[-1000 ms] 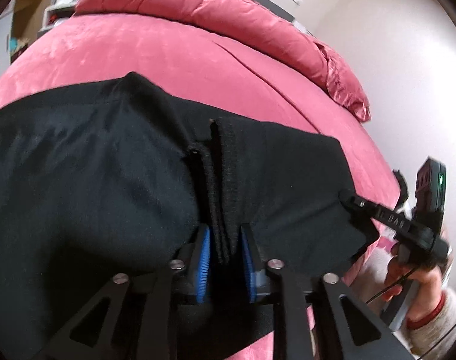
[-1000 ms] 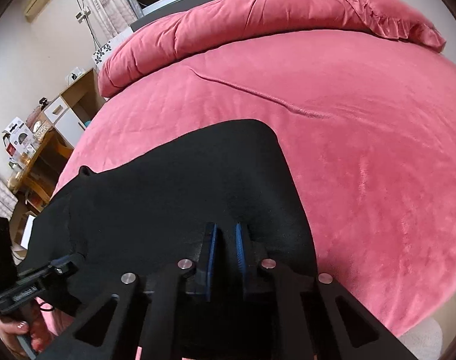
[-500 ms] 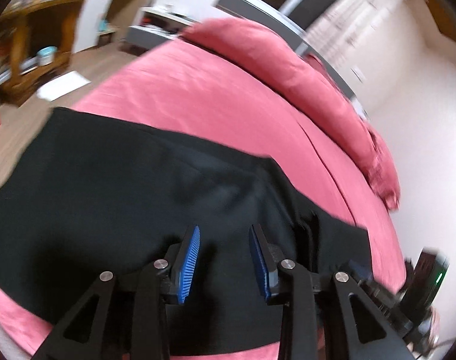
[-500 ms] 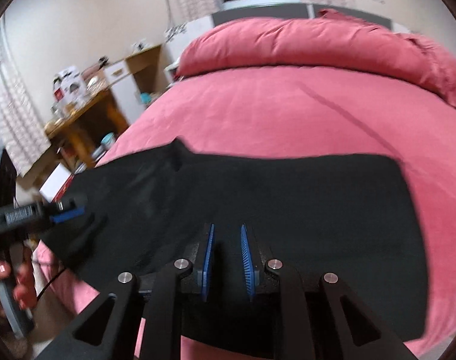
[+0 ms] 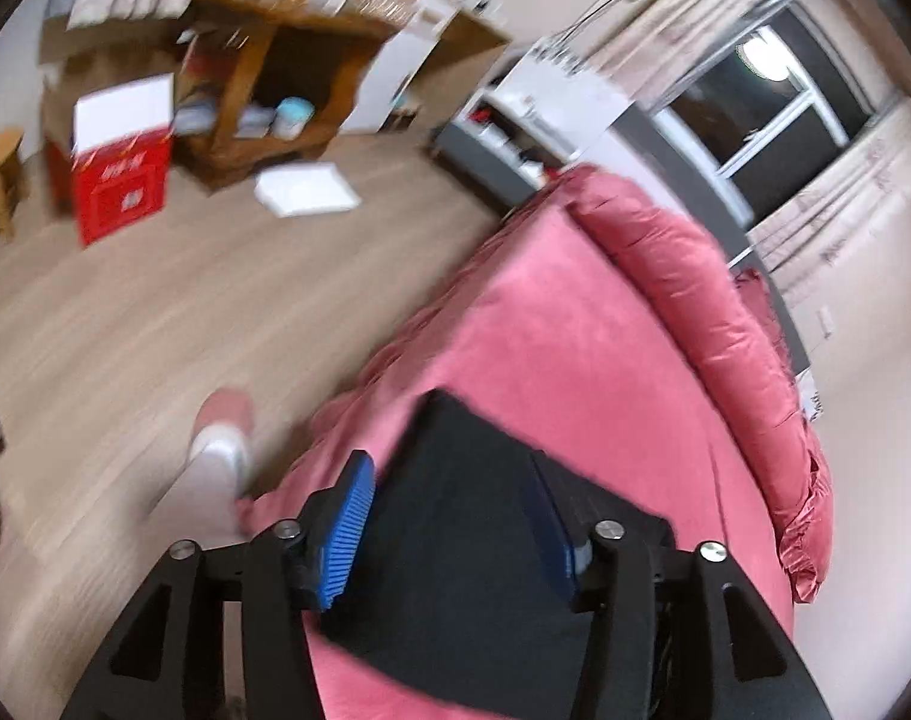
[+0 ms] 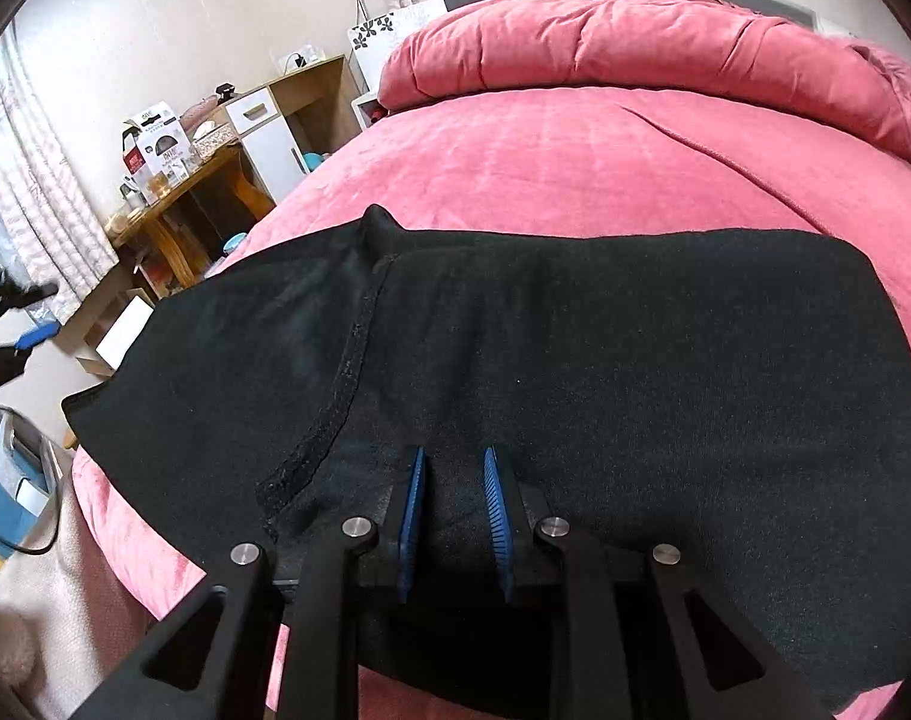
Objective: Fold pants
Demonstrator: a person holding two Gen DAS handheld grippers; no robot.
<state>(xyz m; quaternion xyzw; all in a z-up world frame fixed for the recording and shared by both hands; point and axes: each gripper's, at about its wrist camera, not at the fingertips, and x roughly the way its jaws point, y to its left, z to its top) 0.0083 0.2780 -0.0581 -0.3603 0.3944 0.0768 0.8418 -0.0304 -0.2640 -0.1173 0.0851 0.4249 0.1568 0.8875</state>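
The black pants (image 6: 575,360) lie lengthwise along the near edge of the bed (image 6: 575,150). The right gripper (image 6: 452,516), apart, hovers over their middle; the left gripper (image 5: 461,528), wide apart and empty, is off the left end.

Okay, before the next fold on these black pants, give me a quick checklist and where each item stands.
1. left gripper released: ok, jaws wide apart, nothing between them.
2. right gripper released: ok, jaws apart above the cloth.
3. pants lying flat on the bed: ok, one raised seam ridge at left.
4. Pants fully on the bed: not ok, left corner overhangs the edge.
5. Near hem: cannot tell, hidden by the gripper.
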